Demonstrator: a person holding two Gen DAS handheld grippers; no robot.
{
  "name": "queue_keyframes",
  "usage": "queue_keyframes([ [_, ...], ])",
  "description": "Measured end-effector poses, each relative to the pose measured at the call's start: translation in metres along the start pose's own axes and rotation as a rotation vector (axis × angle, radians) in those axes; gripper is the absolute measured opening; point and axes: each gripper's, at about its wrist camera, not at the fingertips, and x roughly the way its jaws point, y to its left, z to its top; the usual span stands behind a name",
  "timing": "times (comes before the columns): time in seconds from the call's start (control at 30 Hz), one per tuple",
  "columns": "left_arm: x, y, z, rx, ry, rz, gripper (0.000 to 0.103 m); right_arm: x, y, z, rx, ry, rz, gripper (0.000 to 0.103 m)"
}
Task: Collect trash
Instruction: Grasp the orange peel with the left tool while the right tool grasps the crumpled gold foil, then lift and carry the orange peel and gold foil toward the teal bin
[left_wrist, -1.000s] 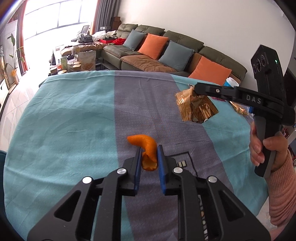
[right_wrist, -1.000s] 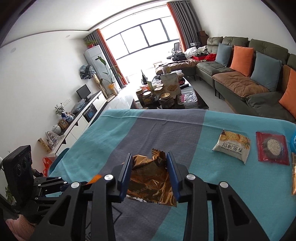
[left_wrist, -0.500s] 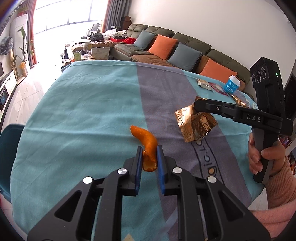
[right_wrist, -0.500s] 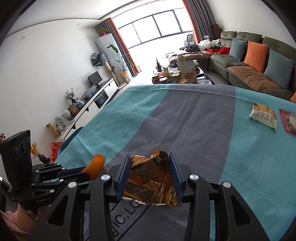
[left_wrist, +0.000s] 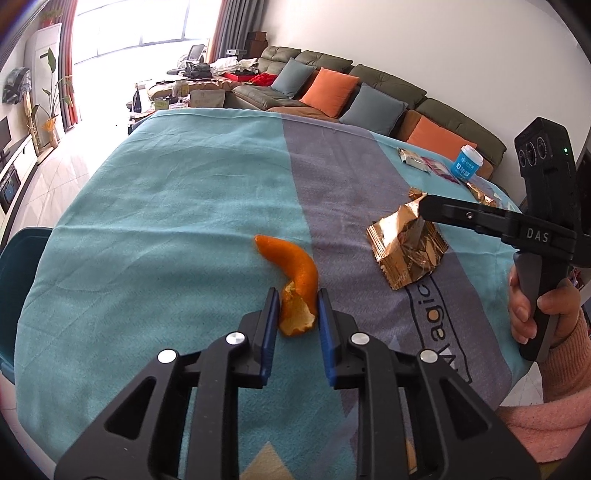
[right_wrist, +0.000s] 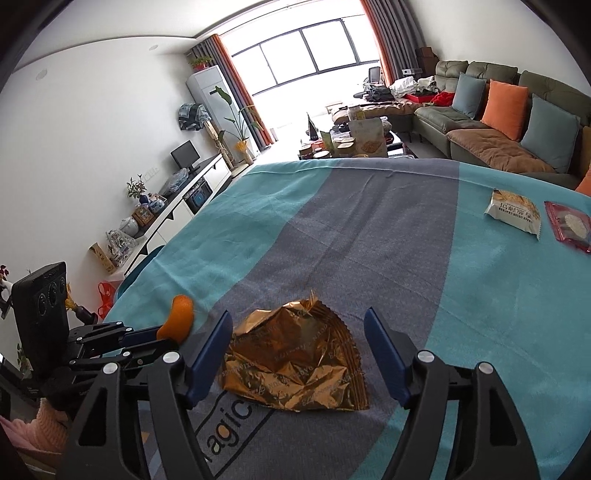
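Orange peel, a curled strip of it (left_wrist: 295, 286), sat between the blue pads of the left gripper (left_wrist: 294, 309), low over the teal and grey striped tablecloth (left_wrist: 166, 221). Those jaws had just eased apart a bit; the right pad looked to be touching the peel, the left showed a sliver of gap, so honestly I couldn't tell if it was still pinched or only resting there.

Over on the grey stripe, the crumpled gold foil wrapper (right_wrist: 295, 363) lay flat on the cloth, right by the printed lettering. The right gripper (right_wrist: 298, 332) had just been spreading its jaws, and they stood wide on either side of the wrapper with clear daylight between pads and foil, so that one was let go. A hand (left_wrist: 539, 314) in a pink knitted sleeve (left_wrist: 565, 369) held that gripper's handle.

Further along the table were 2 more packets, a white cracker pack (right_wrist: 515, 216) and a red see-through pouch (right_wrist: 570, 225) just beside it, plus a blue and white paper cup (left_wrist: 467, 162) near the far edge. Well apart from both grippers, all of it.
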Motion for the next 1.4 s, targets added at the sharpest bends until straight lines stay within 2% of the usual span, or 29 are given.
queue_keyframes([
  [0.1, 0.0, 0.003, -0.001, -0.011, -0.001, -0.007, 0.02, -0.005, -0.001, -0.002, 0.004, -0.007, 0.002, 0.07],
  [0.17, 0.0, 0.003, -0.001, -0.014, -0.004, -0.01, 0.018, -0.007, -0.001, -0.006, -0.004, -0.002, 0.002, 0.063],
  [0.23, -0.001, 0.004, -0.001, -0.016, -0.006, -0.01, 0.017, -0.006, 0.001, -0.009, -0.011, 0.012, -0.001, 0.047],
  [0.3, -0.002, 0.003, -0.001, -0.012, -0.007, -0.009, 0.017, -0.003, 0.002, -0.012, -0.016, 0.032, -0.008, 0.042],
  [0.37, -0.002, 0.002, -0.002, -0.007, -0.008, -0.005, 0.016, 0.0, 0.001, -0.014, -0.015, 0.044, -0.006, 0.03],
  [0.43, -0.004, 0.002, -0.002, -0.007, -0.008, -0.008, 0.016, 0.003, 0.001, -0.015, -0.01, 0.058, 0.001, 0.014],
  [0.53, -0.005, 0.002, -0.003, -0.01, -0.009, -0.01, 0.016, 0.007, 0.002, -0.016, -0.011, 0.069, 0.006, 0.007],
  [0.67, -0.009, 0.002, -0.004, -0.014, -0.016, -0.009, 0.016, -0.001, 0.006, -0.014, -0.024, 0.024, 0.0, 0.012],
  [0.7, -0.01, 0.002, -0.005, -0.013, -0.019, -0.009, 0.016, -0.004, 0.006, -0.012, -0.025, 0.002, -0.012, 0.032],
  [0.73, -0.011, 0.002, -0.005, -0.013, -0.022, -0.011, 0.016, -0.006, 0.005, -0.009, -0.019, -0.015, -0.025, 0.06],
  [0.83, -0.014, 0.003, -0.005, -0.015, -0.029, -0.01, 0.016, -0.004, 0.0, -0.001, -0.001, -0.034, -0.04, 0.061],
  [0.9, -0.016, 0.005, -0.005, -0.018, -0.032, -0.007, 0.016, 0.004, -0.007, 0.002, 0.019, -0.007, -0.007, 0.061],
  [0.97, -0.018, 0.007, -0.006, -0.022, -0.034, -0.004, 0.016, 0.013, -0.011, 0.004, 0.037, 0.023, 0.02, 0.057],
  [1.03, -0.02, 0.009, -0.007, -0.027, -0.037, 0.001, 0.016, 0.017, -0.014, 0.003, 0.045, 0.044, 0.059, 0.038],
  [1.1, -0.023, 0.011, -0.008, -0.034, -0.04, 0.003, 0.016, 0.018, -0.011, 0.003, 0.039, 0.049, 0.085, 0.03],
  [1.17, -0.025, 0.013, -0.009, -0.038, -0.043, 0.006, 0.016, 0.016, -0.006, 0.002, 0.018, 0.043, 0.083, 0.012],
  [1.2, -0.026, 0.014, -0.009, -0.041, -0.044, 0.006, 0.016, 0.016, -0.004, 0.002, 0.014, 0.047, 0.094, 0.007],
  [1.4, -0.033, 0.017, -0.01, -0.041, -0.056, 0.019, 0.016, 0.009, 0.01, 0.001, -0.009, 0.024, 0.095, 0.001],
])
